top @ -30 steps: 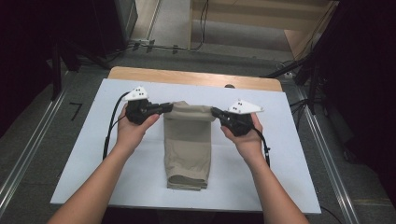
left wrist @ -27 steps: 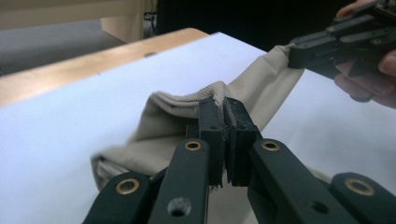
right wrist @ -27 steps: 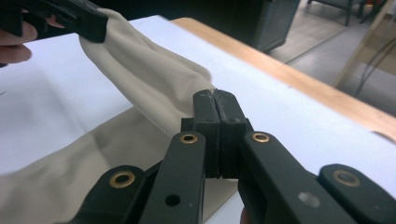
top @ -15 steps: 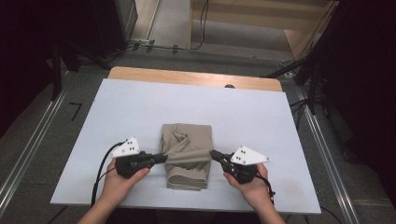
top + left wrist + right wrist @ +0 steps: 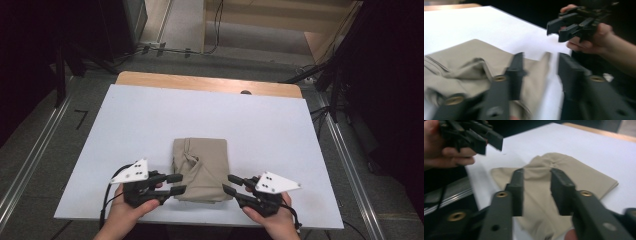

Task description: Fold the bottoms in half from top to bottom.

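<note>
From the high view, the tan trousers [image 5: 201,170] lay folded in half near the table's [image 5: 150,115] front edge; a second earlier they had stretched long. My left gripper [image 5: 173,183] and right gripper [image 5: 231,184] had just been opening beside the cloth. In the left gripper view, jaws stood spread, nothing pinched. Right gripper view showed likewise (fold done, I judged).

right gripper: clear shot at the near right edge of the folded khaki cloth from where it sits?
Probably yes. The right gripper sits beside the folded khaki cloth, jaws apart and just opened with nothing between them, pointing at its right edge. Only bare white board lies between; the left gripper is on the opposite side.
</note>
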Motion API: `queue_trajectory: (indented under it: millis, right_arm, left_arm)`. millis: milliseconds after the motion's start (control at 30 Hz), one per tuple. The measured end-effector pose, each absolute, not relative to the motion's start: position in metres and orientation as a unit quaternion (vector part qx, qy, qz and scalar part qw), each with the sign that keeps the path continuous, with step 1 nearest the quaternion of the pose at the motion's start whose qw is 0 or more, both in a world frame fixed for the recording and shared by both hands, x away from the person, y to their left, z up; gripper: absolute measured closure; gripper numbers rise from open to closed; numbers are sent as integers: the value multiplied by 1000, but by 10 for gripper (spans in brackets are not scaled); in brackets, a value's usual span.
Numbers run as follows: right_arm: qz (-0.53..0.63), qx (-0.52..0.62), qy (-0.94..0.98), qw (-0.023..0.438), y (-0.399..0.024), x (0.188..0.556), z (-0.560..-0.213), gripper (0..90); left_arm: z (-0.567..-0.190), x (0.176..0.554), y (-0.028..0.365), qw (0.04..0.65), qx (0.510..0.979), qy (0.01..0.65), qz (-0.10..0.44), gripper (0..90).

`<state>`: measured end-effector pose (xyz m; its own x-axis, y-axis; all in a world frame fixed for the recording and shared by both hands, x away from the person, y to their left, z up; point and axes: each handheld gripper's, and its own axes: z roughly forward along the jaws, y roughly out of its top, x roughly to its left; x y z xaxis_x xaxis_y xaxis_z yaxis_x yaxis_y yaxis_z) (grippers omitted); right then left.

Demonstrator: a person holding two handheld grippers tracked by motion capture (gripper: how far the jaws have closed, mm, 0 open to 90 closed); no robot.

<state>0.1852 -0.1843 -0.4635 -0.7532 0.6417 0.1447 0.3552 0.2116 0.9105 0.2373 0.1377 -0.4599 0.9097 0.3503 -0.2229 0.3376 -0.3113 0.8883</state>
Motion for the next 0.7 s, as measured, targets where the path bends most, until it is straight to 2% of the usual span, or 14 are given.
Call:
queue_trajectory:
  millis: [33, 100, 133, 200, 367, 467, 533, 600, 700]
  right_arm:
    - [523, 334, 771, 143, -177, 191, -468, 702]
    - [481, 341, 792, 156, -163, 198, -480, 753]
    - [470, 343, 800, 151, -158, 198, -487, 766]
    - [458, 331, 814, 135, -151, 192, -498, 772]
    - [436, 303, 841, 104, -149, 169, -516, 769]
    - [423, 291, 852, 97, -150, 163, -517, 725]
    - [443, 290, 844, 85, -152, 163, -511, 693]
    - [483, 294, 821, 78, -157, 164, -500, 683]
    - [505, 316, 796, 109, -161, 177, -491, 684]
  left_arm:
    - [-466, 240, 131, 530, 817, 225, 16, 701]
    - [-478, 240, 123, 519, 822, 231, -20, 776]
    - [-483, 236, 121, 506, 834, 219, -22, 791]
    - [-489, 227, 122, 474, 855, 207, -13, 806]
    - [-513, 210, 131, 416, 881, 217, -51, 806]
    - [-508, 206, 130, 426, 881, 200, -55, 754]
    - [-492, 207, 132, 484, 850, 192, -81, 678]
    - [-476, 214, 129, 506, 839, 193, -55, 633]
    - [-467, 235, 117, 512, 834, 206, -13, 610]
